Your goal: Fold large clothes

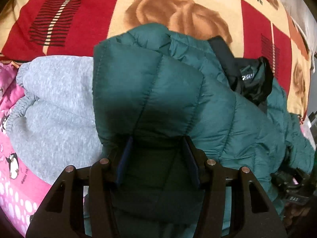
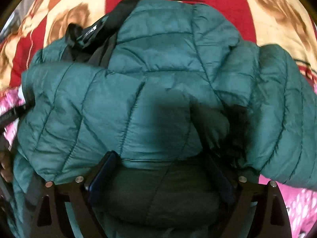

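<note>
A teal quilted puffer jacket [image 1: 168, 83] lies bunched on a bed, its black lining [image 1: 251, 79] showing at the right. My left gripper [image 1: 157, 140] has a thick fold of the jacket between its blue-padded fingers [image 1: 123, 158], jaws wide around the padding. In the right wrist view the same jacket [image 2: 150, 75] fills the frame, one sleeve [image 2: 283, 107] draped to the right. My right gripper [image 2: 162, 158] also holds a bulge of jacket between its fingers [image 2: 103, 170]. The other gripper shows at the far right of the left wrist view [image 1: 291, 184].
A grey sweatshirt [image 1: 55, 107] lies left of the jacket. The bed has a red and cream blanket with brown flowers [image 1: 178, 6] and a pink penguin-print sheet [image 1: 11, 162] near the front; the sheet also shows in the right wrist view [image 2: 297, 198].
</note>
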Available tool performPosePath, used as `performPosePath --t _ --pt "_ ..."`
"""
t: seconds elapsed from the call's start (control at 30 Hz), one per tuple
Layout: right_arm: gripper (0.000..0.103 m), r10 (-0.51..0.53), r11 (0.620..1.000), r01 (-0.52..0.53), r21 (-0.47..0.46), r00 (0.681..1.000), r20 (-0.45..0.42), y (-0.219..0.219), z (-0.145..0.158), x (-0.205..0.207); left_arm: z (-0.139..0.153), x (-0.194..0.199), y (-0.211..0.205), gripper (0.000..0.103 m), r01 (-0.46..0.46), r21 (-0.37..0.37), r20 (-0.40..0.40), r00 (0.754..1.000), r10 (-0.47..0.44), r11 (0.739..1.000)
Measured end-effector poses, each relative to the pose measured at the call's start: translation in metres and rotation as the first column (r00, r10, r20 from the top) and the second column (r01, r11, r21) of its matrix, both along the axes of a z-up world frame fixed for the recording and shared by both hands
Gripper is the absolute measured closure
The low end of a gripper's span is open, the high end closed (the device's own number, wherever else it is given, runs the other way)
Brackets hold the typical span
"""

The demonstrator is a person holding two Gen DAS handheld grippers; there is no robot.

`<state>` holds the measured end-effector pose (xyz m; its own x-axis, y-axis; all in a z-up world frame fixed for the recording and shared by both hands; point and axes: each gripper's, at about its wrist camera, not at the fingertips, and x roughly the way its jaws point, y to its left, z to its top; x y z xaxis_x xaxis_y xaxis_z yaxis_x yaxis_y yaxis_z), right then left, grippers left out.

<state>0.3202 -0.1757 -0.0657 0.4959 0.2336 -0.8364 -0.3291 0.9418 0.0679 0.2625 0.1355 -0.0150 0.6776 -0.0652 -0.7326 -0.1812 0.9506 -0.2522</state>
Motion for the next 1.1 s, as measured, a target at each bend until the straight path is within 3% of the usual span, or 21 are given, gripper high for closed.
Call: performPosePath --t 0.17,0.27,0.33,0.4,0.43,0.47,0.57,0.77,0.83,0.9,0.97,1.03,1.1 --pt "0.005 0.027 0.999 -0.027 0.046 1.0 -0.009 0.0 0.001 -0.004 0.029 -0.014 0.008 0.051 -0.034 -0.016 0.115 0.993 0.035 0.999" --pt "0.007 -0.016 0.996 0.014 0.089 1.0 0.019 -0.01 0.02 -0.008 0.036 -0.002 0.006 0.051 -0.039 -0.016 0.115 0.993 0.04 0.999" --pt "0.007 -0.056 0.986 0.04 0.16 0.994 0.094 -0.013 0.039 -0.009 0.03 0.008 0.003 0.051 -0.055 -0.003 0.089 0.994 0.055 0.998" --pt "0.004 -0.066 0.992 0.054 0.118 0.993 0.099 -0.008 0.033 -0.005 0.01 0.019 -0.005 0.042 -0.077 0.026 0.011 0.997 0.077 0.997" --pt "0.004 -0.063 0.995 0.059 0.078 0.997 0.053 -0.006 0.02 0.003 0.005 0.022 -0.007 0.04 -0.082 0.035 -0.011 0.997 0.082 0.996" --pt "0.003 -0.04 0.998 0.041 0.051 0.999 -0.026 -0.002 0.0 0.01 0.002 0.022 -0.009 0.038 -0.089 0.045 -0.014 0.996 0.09 0.995" --pt "0.002 -0.027 0.998 0.028 0.063 1.0 -0.015 -0.001 -0.002 0.012 0.012 0.017 -0.011 0.038 -0.1 0.051 -0.012 0.995 0.1 0.994" --pt "0.004 -0.057 0.997 0.053 0.054 0.994 0.088 0.004 0.035 -0.005 0.051 -0.012 -0.046 0.038 -0.033 0.006 0.13 0.991 0.032 0.999" --pt "0.003 -0.083 0.995 0.075 0.06 0.987 0.141 0.012 0.052 -0.014 0.046 -0.01 -0.069 0.038 0.021 0.005 0.109 0.994 -0.022 1.0" --pt "0.001 -0.101 0.994 0.095 0.045 0.985 0.14 0.021 0.056 -0.017 0.028 0.002 -0.098 0.038 0.089 0.044 0.036 0.995 -0.09 0.995" --pt "0.001 -0.077 0.997 0.076 0.014 0.993 0.092 0.031 0.044 -0.014 0.009 0.008 -0.114 0.034 0.099 0.114 -0.032 0.995 -0.096 0.989" --pt "0.001 -0.047 0.997 0.047 -0.062 0.999 0.004 0.038 0.012 -0.011 0.0 0.012 -0.124 0.029 0.099 0.171 -0.032 0.995 -0.095 0.98" --pt "0.0 -0.043 0.999 0.042 -0.03 0.999 -0.021 0.034 -0.001 -0.008 -0.002 0.014 -0.128 0.022 0.112 0.176 -0.033 0.994 -0.108 0.978"
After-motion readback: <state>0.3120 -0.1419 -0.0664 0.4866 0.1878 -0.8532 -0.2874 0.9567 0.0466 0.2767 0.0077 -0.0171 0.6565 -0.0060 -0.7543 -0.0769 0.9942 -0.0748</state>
